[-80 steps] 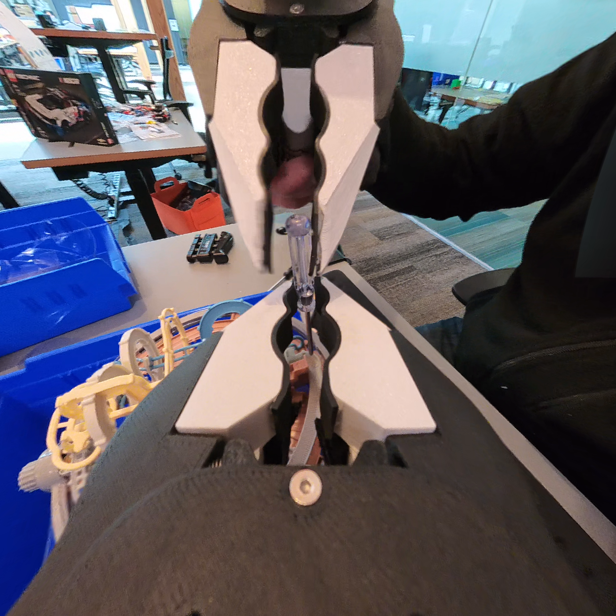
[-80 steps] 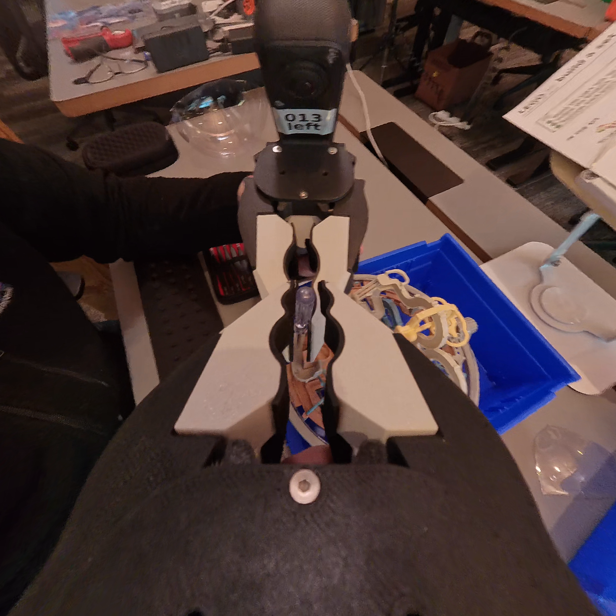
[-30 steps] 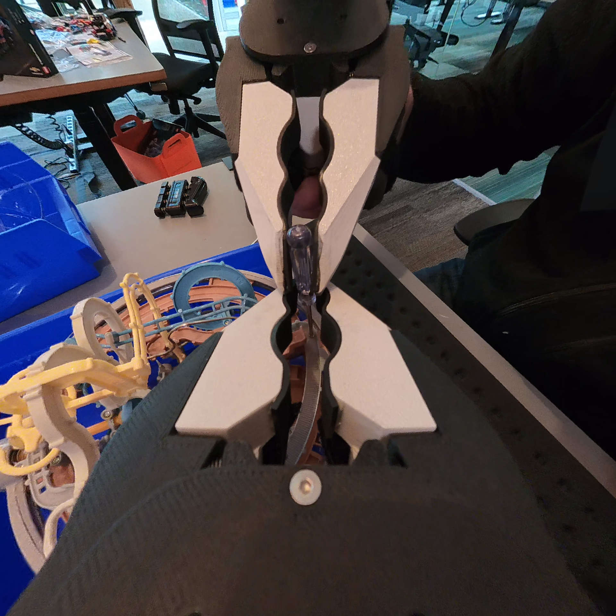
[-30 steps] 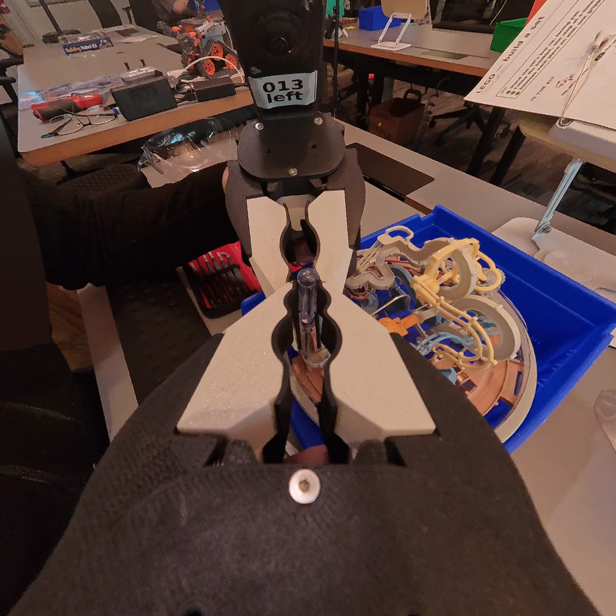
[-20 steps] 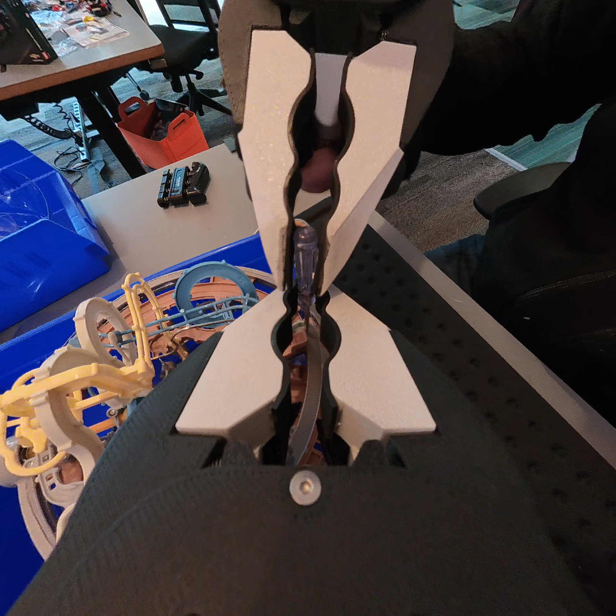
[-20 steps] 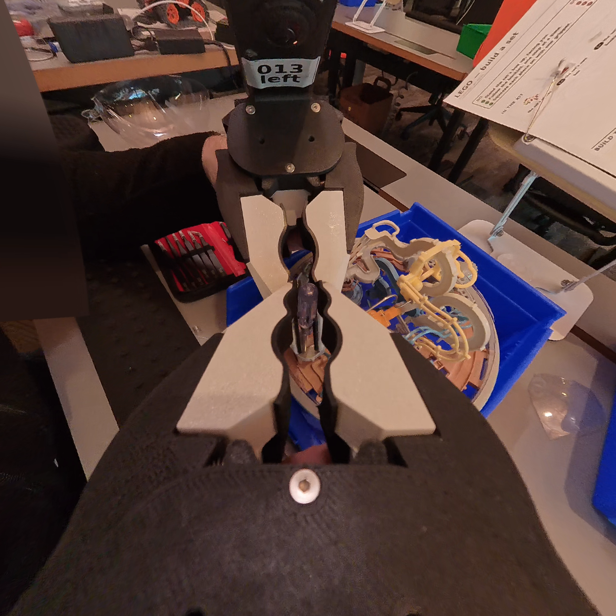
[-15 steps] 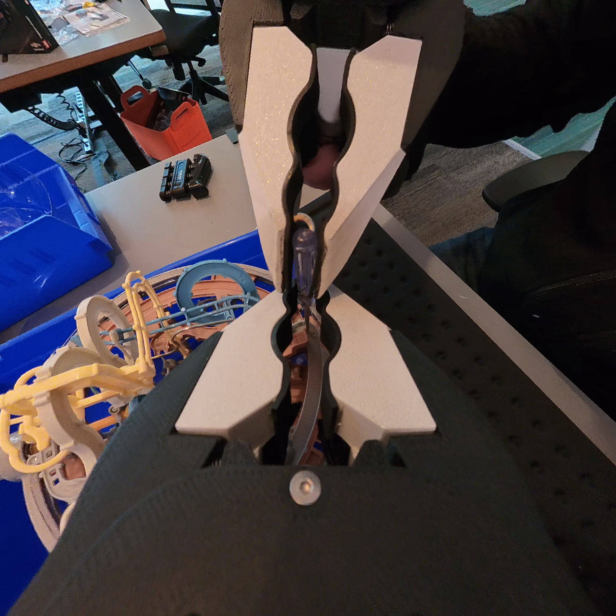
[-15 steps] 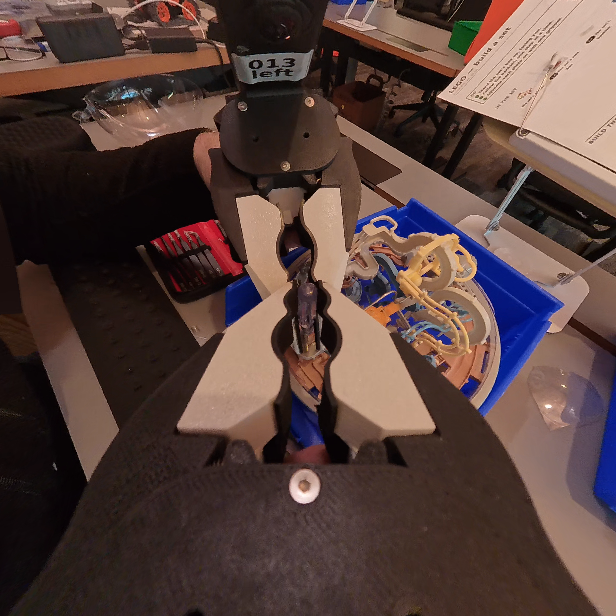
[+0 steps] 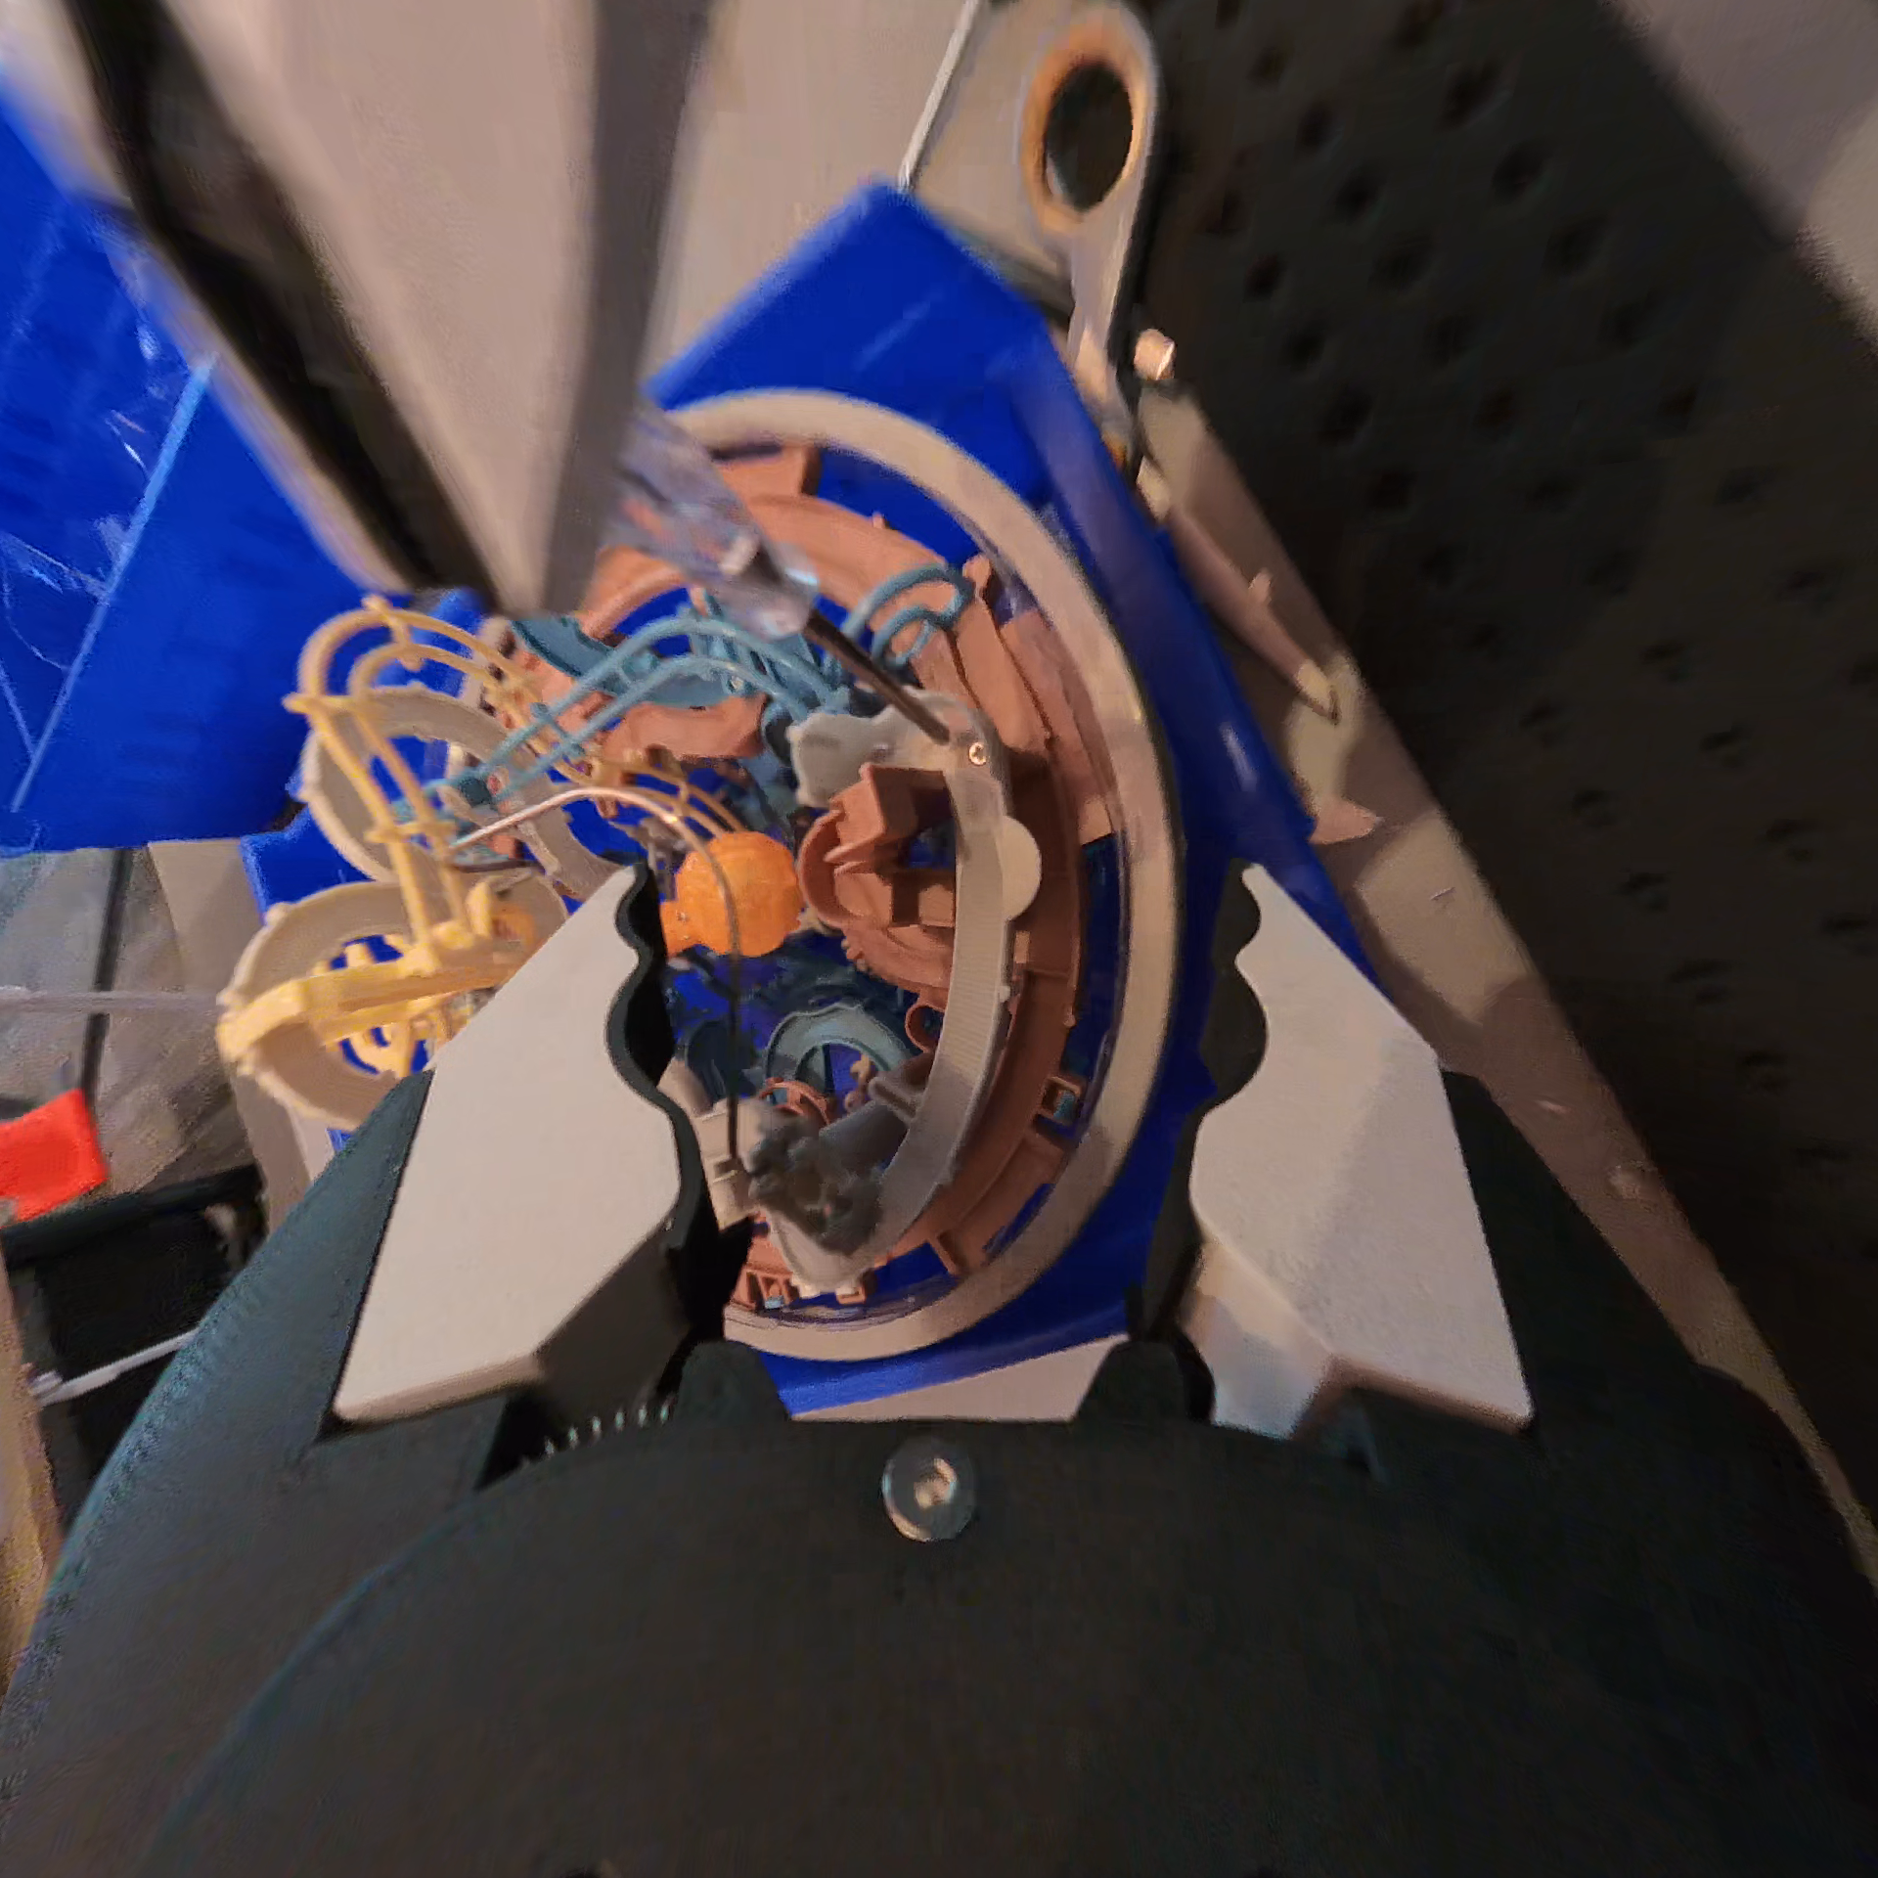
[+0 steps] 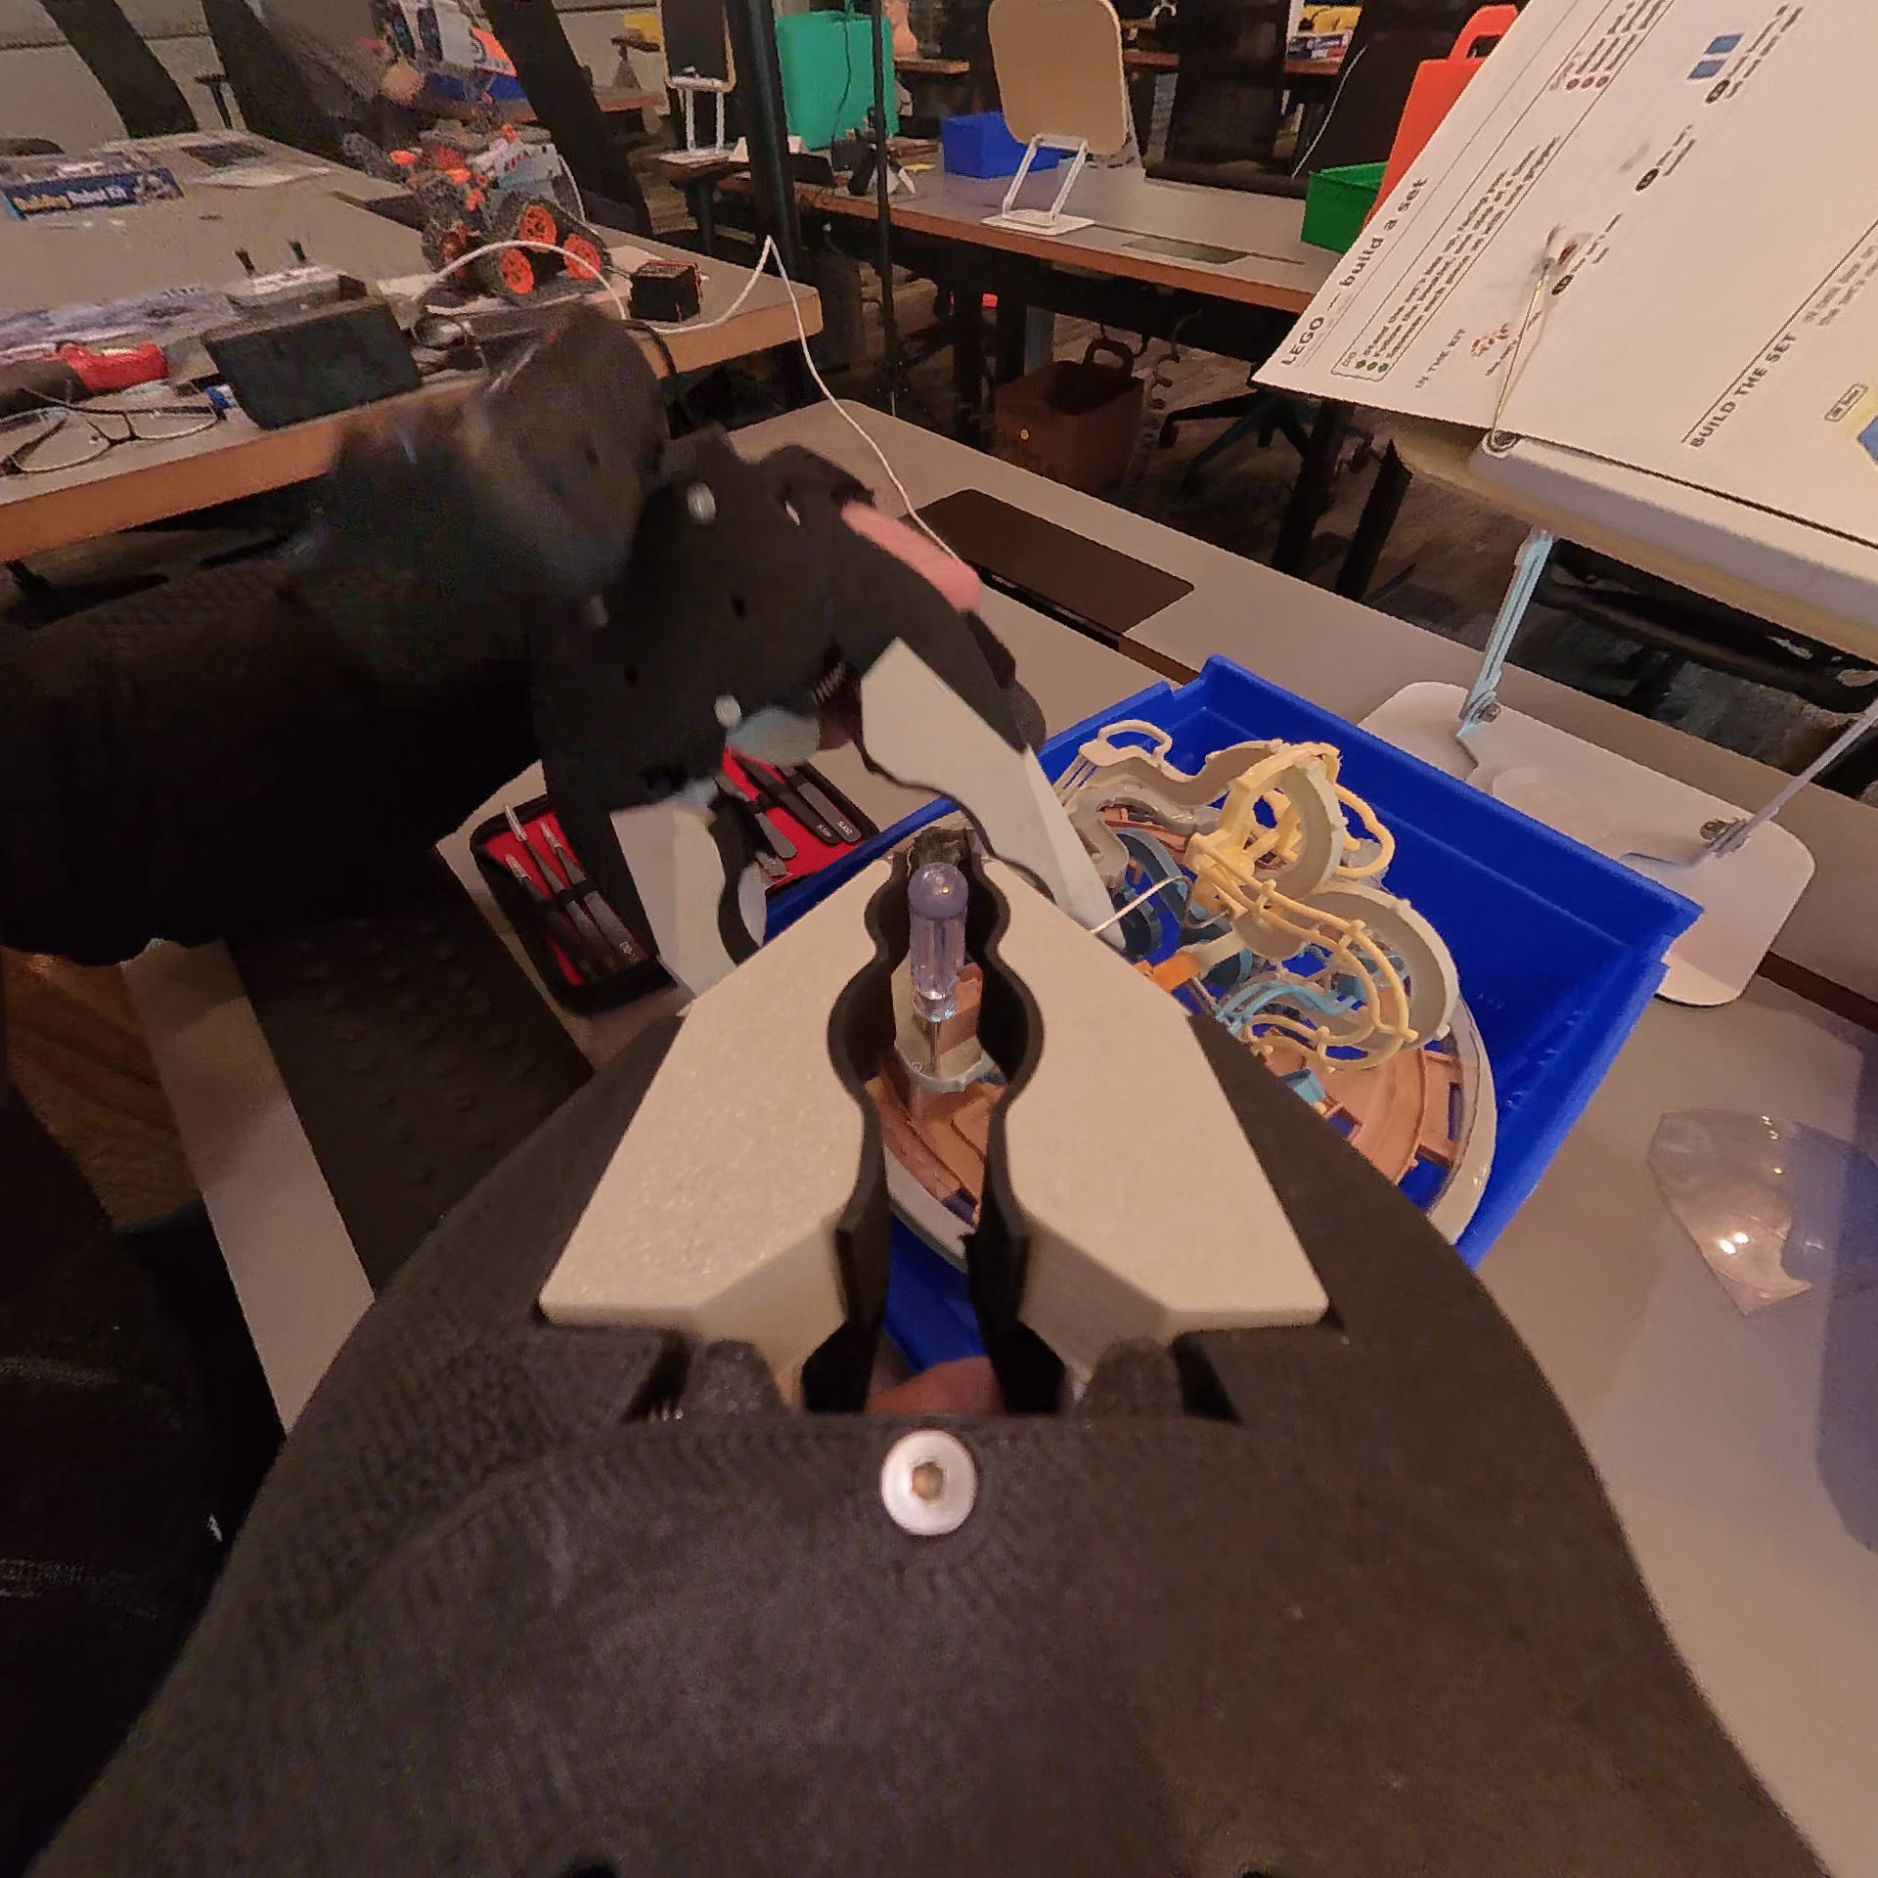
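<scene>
A multicoloured marble-maze model (image 9: 894,843) sits in a blue bin (image 9: 915,295). My left gripper (image 9: 935,884) is open and empty, with its jaws wide apart just above the model. My right gripper (image 10: 940,876) is shut on a clear-handled screwdriver (image 10: 933,950). In the left wrist view the screwdriver (image 9: 711,549) slants down, and its tip rests at a small screw (image 9: 974,750) on a grey arc of the model. In the right wrist view the model (image 10: 1270,894) fills the bin (image 10: 1545,915), and the left gripper's fingers (image 10: 965,772) straddle my right fingertips.
A red case of tweezers (image 10: 610,894) lies on a black perforated mat (image 10: 407,1067) left of the bin. A paper sheet on a stand (image 10: 1626,254) stands at the right. A clear dome piece (image 10: 1748,1209) lies on the table. A second blue bin (image 9: 152,508) stands beyond the model. The left gripper's tips are roughly 10 cm from the right gripper's.
My left gripper has opened, let go of the screwdriver shaft and swung from facing the right gripper to looking down on the model. The right gripper still holds the screwdriver.
</scene>
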Available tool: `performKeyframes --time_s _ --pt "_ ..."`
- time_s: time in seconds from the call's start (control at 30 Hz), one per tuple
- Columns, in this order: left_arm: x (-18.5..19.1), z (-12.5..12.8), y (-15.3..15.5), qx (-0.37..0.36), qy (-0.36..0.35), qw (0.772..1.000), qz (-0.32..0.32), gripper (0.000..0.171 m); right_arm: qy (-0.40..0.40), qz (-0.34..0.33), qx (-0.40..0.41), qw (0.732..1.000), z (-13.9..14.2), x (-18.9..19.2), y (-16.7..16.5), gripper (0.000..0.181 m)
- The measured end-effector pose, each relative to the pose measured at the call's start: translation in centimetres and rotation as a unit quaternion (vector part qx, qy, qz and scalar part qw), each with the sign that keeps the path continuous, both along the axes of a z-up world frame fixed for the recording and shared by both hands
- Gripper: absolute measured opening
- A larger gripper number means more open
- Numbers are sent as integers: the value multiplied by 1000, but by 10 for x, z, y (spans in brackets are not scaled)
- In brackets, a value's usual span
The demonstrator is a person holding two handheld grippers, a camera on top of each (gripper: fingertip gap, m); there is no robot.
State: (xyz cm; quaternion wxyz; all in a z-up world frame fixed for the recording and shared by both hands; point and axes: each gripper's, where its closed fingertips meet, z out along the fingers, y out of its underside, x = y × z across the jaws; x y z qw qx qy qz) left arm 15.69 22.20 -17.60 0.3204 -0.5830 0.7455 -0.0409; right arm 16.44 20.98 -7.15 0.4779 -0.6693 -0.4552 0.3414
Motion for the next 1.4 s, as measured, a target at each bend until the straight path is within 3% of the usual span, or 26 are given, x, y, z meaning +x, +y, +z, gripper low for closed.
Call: performKeyframes --time_s 0.1,0.47,0.93,1.1,1.4 --pt "4 -18 2 -1 22 1000 -8 93 -9 -2 -5 1000 -2 -1 1 8" --pt "13 -13 -2 -39 -35 998 -38 89 -27 4 -20 999 -1 -1 1 8" --pt "18 -17 -3 -9 -44 996 -72 87 -64 -1 -22 998 -9 0 -1 8" --pt "21 -19 -2 5 -44 996 -73 87 -64 -22 2 998 -12 7 -4 8" --pt "37 -23 2 21 -27 999 -16 86 -63 -104 18 992 -16 27 -5 8"
